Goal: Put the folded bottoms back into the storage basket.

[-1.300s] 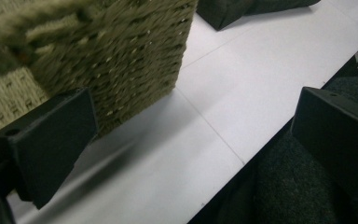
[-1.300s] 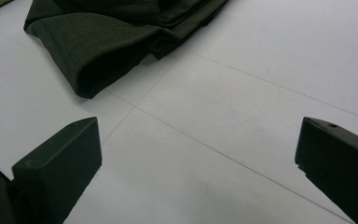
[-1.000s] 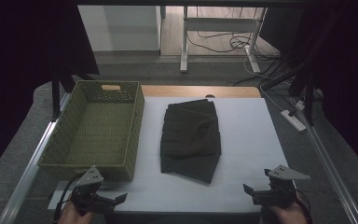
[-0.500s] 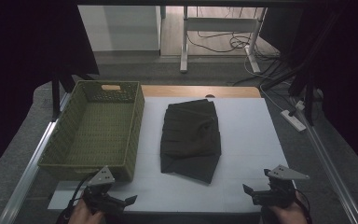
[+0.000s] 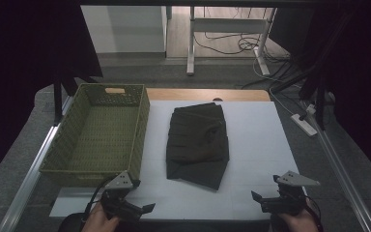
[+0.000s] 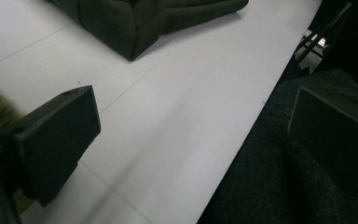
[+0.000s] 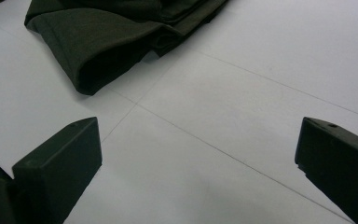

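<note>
White sheet covers the worktop [image 5: 251, 145], dark room around it, cables on the floor at 12 o'clock behind a white desk frame [image 5: 232, 29]. Folded dark garment [image 5: 198, 145] lies flat mid-sheet, its near corner pointing toward 6. Green woven basket [image 5: 77, 159] sits at 9 o'clock of the garment, just beside it, not touching; cut-out handle on its far wall. No brand, label or writing readable anywhere, incl. garment and basket.

Left claw [image 5: 142, 209] at approx. 7 o'clock of the garment, by the basket's near corner, jaws well apart, holding nothing. In the left gripper view, the left claw [image 6: 186, 135] hangs over the sheet's near edge, with the garment's folded corner [image 6: 135, 28] up ahead.

Right claw [image 5: 258, 199] at approx. 5 o'clock of the garment, near the front edge; jaws spread wide, nothing between them. In the right gripper view, right claw [image 7: 198, 158] sits low over bare sheet w/ faint crease lines, garment hem [image 7: 98, 51] near, apart from both jaws.
</note>
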